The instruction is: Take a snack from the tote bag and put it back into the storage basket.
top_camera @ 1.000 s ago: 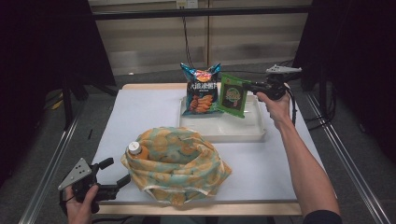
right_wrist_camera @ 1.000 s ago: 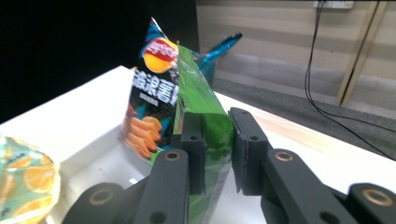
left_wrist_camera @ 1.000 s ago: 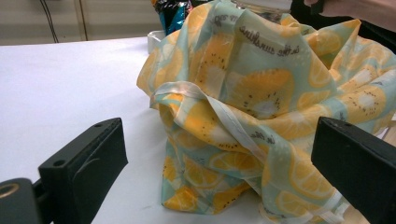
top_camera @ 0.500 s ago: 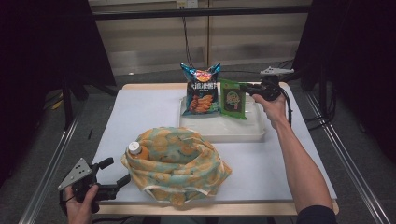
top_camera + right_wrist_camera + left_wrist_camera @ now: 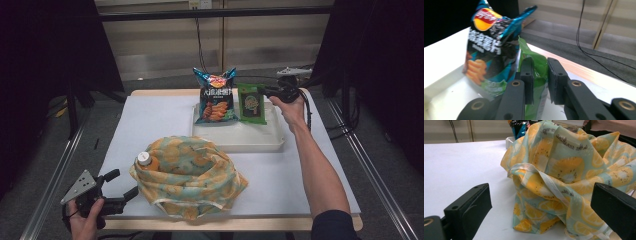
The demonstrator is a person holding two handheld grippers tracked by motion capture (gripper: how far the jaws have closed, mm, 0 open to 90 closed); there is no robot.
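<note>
Right gripper view: right claw (image 5: 540, 80) pinches green packet (image 5: 536, 75); high view: tray (image 5: 240, 142) beneath.

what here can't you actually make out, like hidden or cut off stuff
- Bottle in the fruit-print bag: high view shows just its cap and neck; the cloth hides the rest.
- Green packet: right gripper view, the right gripper straddles it, but whether the pads press it is unclear; its lower part is covered.
- Chips bag: small print too small in high view, blurred in right gripper view.
- Bag's right side: left gripper view, cut off by the frame edge.
</note>
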